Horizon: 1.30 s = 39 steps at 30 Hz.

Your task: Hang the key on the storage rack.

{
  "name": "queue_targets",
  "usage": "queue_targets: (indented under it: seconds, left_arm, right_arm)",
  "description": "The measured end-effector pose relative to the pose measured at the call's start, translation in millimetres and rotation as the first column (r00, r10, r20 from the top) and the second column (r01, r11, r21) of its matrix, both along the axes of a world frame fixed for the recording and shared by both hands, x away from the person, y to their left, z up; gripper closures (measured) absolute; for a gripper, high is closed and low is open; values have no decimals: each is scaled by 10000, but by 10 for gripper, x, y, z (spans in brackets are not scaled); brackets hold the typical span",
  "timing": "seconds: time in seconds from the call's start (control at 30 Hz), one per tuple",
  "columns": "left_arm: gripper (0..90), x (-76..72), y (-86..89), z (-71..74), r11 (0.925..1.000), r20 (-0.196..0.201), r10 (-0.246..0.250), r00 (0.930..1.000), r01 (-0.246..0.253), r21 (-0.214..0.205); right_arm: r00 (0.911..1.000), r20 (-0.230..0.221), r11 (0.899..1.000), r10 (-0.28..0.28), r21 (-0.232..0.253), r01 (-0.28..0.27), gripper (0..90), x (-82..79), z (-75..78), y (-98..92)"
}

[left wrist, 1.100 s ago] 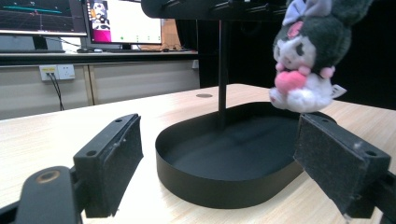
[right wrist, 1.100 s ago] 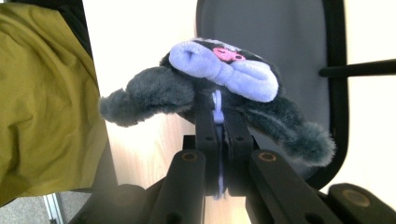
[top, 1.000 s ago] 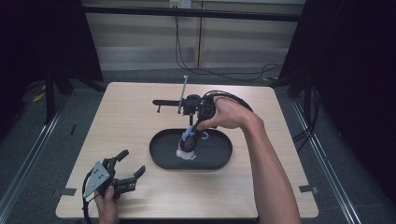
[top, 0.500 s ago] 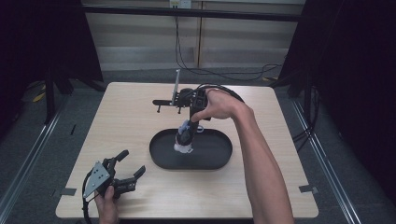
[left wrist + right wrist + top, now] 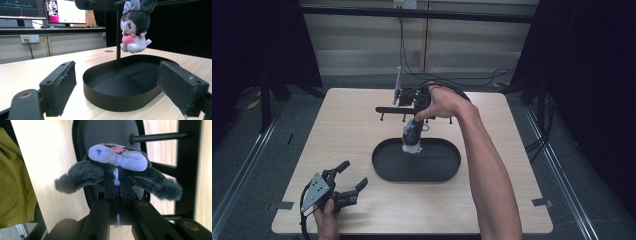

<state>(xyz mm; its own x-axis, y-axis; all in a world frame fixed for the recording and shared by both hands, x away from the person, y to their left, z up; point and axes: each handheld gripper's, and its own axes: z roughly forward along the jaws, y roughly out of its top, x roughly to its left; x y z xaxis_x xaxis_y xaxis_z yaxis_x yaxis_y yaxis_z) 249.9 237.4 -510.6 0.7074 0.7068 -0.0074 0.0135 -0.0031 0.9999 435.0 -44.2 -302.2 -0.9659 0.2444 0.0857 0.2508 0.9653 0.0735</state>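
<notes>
A dark grey and white plush toy [image 5: 411, 139] with a lilac bow hangs just over the far rim of the black oval tray [image 5: 432, 172]. My right gripper [image 5: 414, 122] holds it from above and is shut on the toy's white loop [image 5: 116, 176]. In the right gripper view the plush toy [image 5: 117, 166] spreads across the jaw tips, with the tray [image 5: 110, 132] below it. My left gripper [image 5: 354, 174] rests open near the table's front left corner. In the left gripper view its pads [image 5: 61, 86] stand wide apart, facing the tray [image 5: 117, 100] and the dangling plush toy [image 5: 133, 27].
A black rack [image 5: 394, 109] with short pegs and a thin upright rod stands behind the tray; its bars [image 5: 160, 137] appear right beside the toy. Cables trail off the table's far edge. Monitors [image 5: 62, 11] sit on a bench beyond.
My right gripper has lifted the plush toy up from the tray and carried it away from me, toward the rack. The left gripper has stayed still.
</notes>
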Motion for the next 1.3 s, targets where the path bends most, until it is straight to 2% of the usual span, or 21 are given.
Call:
queue_targets:
  seconds: [0.13,0.4,0.53,0.83,1.17,1.3]
  left_arm:
    - [151,-1,1,0,10000,-4,5,10000,-5,16]
    - [151,-2,2,0,10000,4,-49,10000,49,19]
    - [152,-1,2,0,10000,6,-62,10000,62,20]
    - [151,-2,5,2,10000,37,-65,10000,65,67]
    - [152,-2,5,2,9999,31,-79,10000,79,71]
    - [152,-2,5,2,9999,31,-83,10000,82,69]
  right_arm:
    - [10000,43,9998,-67,-161,68,869,36,18,-15]
    - [9998,18,9998,-174,-57,174,869,96,52,-1]
    - [9998,26,9993,-175,-334,176,868,119,30,1]
    - [9998,61,9996,-209,-168,210,862,152,-3,-48]
    - [9998,113,9994,-161,-309,165,838,180,-65,-36]
    - [9998,105,9997,-190,-119,191,840,196,-69,-59]
